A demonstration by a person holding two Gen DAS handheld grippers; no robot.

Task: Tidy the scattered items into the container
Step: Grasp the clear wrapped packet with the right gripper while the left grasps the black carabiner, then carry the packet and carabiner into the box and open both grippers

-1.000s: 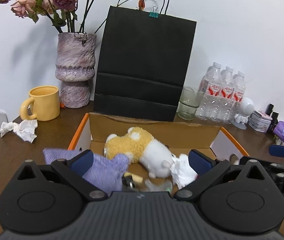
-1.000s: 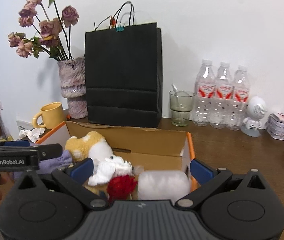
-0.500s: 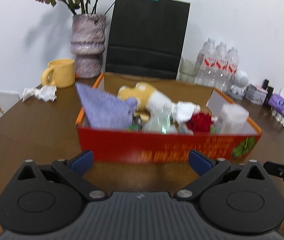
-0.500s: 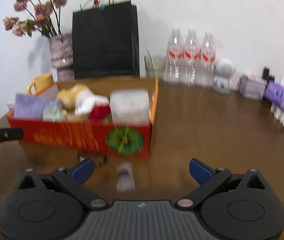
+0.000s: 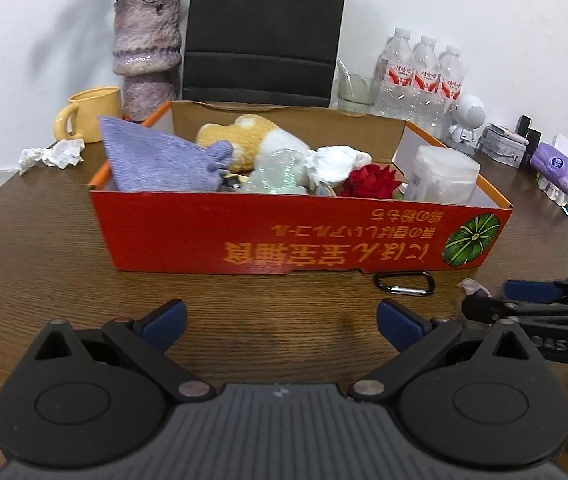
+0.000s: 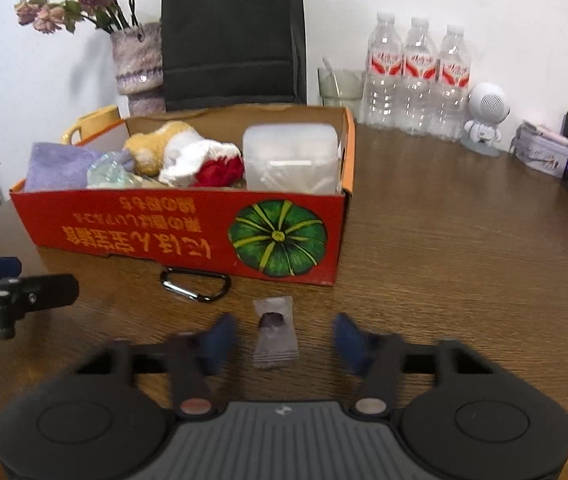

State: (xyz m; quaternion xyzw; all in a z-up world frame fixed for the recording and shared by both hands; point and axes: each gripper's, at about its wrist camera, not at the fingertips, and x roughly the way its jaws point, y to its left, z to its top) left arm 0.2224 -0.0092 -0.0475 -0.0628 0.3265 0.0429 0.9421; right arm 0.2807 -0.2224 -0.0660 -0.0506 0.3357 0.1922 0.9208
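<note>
A red cardboard box with a pumpkin picture holds a purple knit cloth, a plush toy, a red flower and a clear plastic tub. In front of it a black carabiner and a small grey packet lie on the table. My right gripper straddles the packet; its jaws are closing and the pads stand apart from it. My left gripper is open over bare table, nothing between its fingers.
Behind the box stand a yellow mug, a vase, a black paper bag, a glass and water bottles. A crumpled tissue lies at the left. Small boxes and packs line the right edge.
Both grippers pulled back from above the box and sank to the table in front of it. The right jaws narrowed around the packet.
</note>
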